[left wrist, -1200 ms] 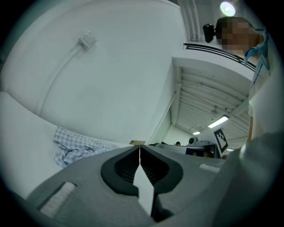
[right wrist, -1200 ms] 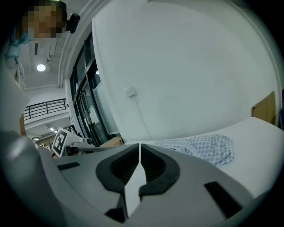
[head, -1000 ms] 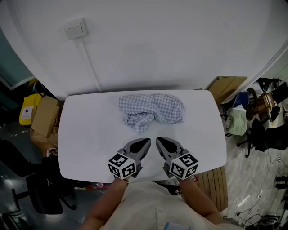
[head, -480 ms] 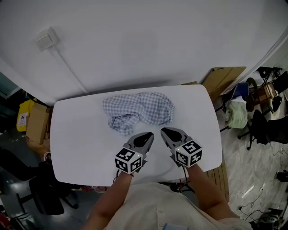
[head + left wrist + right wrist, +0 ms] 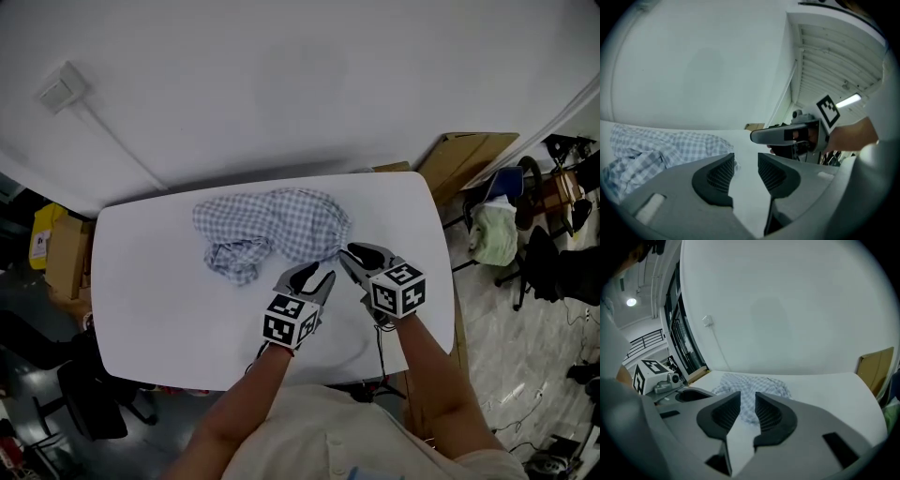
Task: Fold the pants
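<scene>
The pants are a crumpled heap of blue-and-white checked cloth on the far half of the white table. My left gripper hovers just short of the heap's near right edge. Its jaws have just been opening, with nothing between them. My right gripper is beside it, at the heap's right end, and its jaws have also just been opening on nothing. In the left gripper view the pants lie left of the jaws. In the right gripper view the pants lie straight beyond the narrow jaw gap.
A wall socket with a cable sits on the white wall behind the table. Cardboard boxes stand left of the table. A flat carton and office chairs stand to the right.
Both grippers have moved forward from the table's near edge up to the pants. Their jaws, shut before, now stand apart.
</scene>
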{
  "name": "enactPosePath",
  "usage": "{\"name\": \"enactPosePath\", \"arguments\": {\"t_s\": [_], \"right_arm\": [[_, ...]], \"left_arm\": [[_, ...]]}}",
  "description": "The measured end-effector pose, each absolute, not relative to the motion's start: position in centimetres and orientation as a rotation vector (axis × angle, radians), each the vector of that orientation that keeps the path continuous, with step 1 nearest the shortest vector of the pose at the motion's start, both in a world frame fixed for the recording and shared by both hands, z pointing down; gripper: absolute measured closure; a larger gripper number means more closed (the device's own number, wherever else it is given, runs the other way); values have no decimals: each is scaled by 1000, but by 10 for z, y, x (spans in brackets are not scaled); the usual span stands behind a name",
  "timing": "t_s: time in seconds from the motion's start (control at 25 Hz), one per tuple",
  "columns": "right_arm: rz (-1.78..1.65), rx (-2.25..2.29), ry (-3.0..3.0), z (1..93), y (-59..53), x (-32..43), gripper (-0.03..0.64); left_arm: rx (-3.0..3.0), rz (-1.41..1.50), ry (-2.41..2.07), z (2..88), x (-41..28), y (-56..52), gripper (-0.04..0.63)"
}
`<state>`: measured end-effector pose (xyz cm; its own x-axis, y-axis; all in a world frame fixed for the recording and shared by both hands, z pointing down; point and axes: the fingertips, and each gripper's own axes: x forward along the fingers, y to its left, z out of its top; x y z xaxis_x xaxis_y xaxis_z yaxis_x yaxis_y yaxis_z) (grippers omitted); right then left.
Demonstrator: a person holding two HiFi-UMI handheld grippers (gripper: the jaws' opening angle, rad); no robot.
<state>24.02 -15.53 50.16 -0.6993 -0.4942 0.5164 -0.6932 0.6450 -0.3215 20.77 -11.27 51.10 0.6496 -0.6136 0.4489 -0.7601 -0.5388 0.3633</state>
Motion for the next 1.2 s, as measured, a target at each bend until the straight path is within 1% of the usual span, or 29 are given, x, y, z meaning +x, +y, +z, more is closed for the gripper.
{"name": "enactPosePath", "arguments": {"t_s": [0.16,0.28,0.6,0.92,1.04,1.12,1.16,1.2], "right_arm": [[765,931,-2424,521,-179,253,491],[822,950,-2378,537,-198,264,483],[881,937,-2287,571,-223,275,474],[922,927,-2253,586,-236,282,471],[932,927,-2254,587,-237,285,471],[938,923,-2251,589,-236,286,471],[944,920,-2246,590,-236,287,471],[952,918,-2240,591,-236,289,471]], "left_arm": [[2381,612,-1083,536,223,-124,395],[2404,786,-1049,555,234,-130,362],[2389,1129,-1009,596,248,-151,347],[2299,1339,-1006,626,251,-159,347],[2259,1354,-1007,635,248,-161,351],[2238,1330,-999,637,246,-162,379],[2229,1312,-997,636,245,-163,413],[2219,1285,-1001,635,244,-165,467]]}}
